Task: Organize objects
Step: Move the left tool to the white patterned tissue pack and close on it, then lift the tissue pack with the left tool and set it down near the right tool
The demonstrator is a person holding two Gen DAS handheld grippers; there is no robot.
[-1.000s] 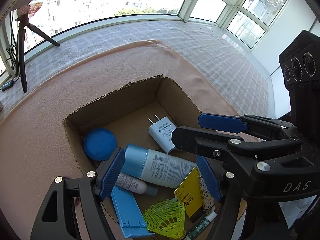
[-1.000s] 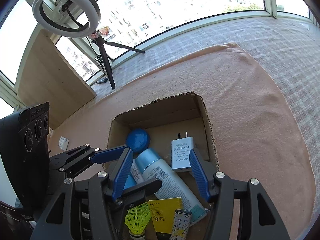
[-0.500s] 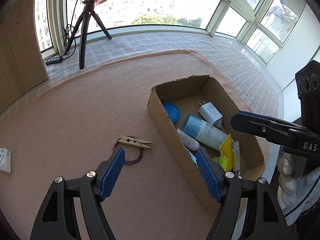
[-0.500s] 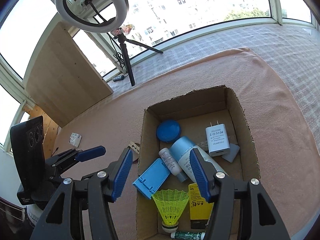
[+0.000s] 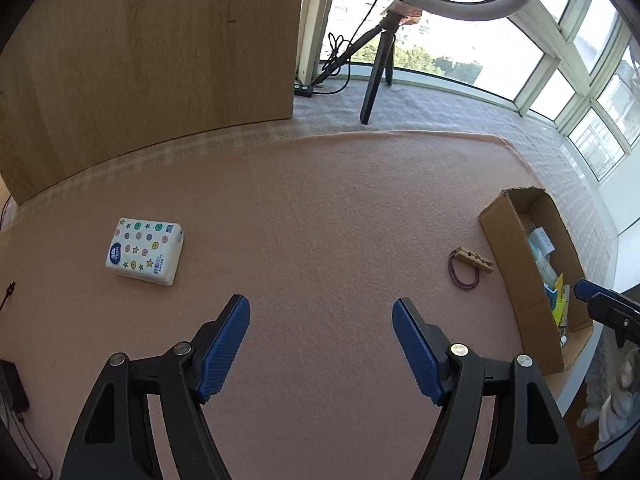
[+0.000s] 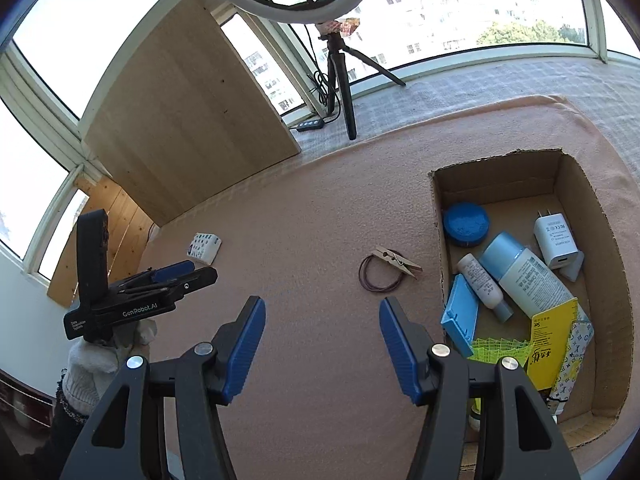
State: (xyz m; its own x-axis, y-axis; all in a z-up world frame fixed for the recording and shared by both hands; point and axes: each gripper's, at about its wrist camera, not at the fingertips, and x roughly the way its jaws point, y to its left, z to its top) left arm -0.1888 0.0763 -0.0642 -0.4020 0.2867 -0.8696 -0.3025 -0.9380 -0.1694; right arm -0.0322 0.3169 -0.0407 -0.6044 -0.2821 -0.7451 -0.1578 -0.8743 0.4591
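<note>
My left gripper (image 5: pixel 321 312) hangs open over bare pink mat (image 5: pixel 320 208), nothing between its blue pads. A white tissue pack (image 5: pixel 144 251) with coloured dots lies ahead of it to the left. A wooden clothespin (image 5: pixel 476 261) on a purple hair band (image 5: pixel 464 277) lies to the right, beside the cardboard box (image 5: pixel 516 272). My right gripper (image 6: pixel 322 308) is open and empty too, left of the box (image 6: pixel 496 176). The clothespin (image 6: pixel 397 261) and band (image 6: pixel 378 278) lie just ahead of it. The left gripper (image 6: pixel 196 271) and tissue pack (image 6: pixel 205 247) show at far left.
The box holds a blue lid (image 6: pixel 466 224), a white charger (image 6: pixel 555 242), a light-blue bottle (image 6: pixel 520 276), a small white bottle (image 6: pixel 480 280), a yellow shuttlecock (image 6: pixel 500 350) and more. A ring-light tripod (image 6: pixel 340 80) and wooden board (image 6: pixel 188 120) stand behind. A gloved hand (image 6: pixel 92 356) holds the left gripper.
Both grippers have drawn away from above the box to the left. The left one swung farthest, so the tissue pack and clothespin came into view. Neither opening has changed.
</note>
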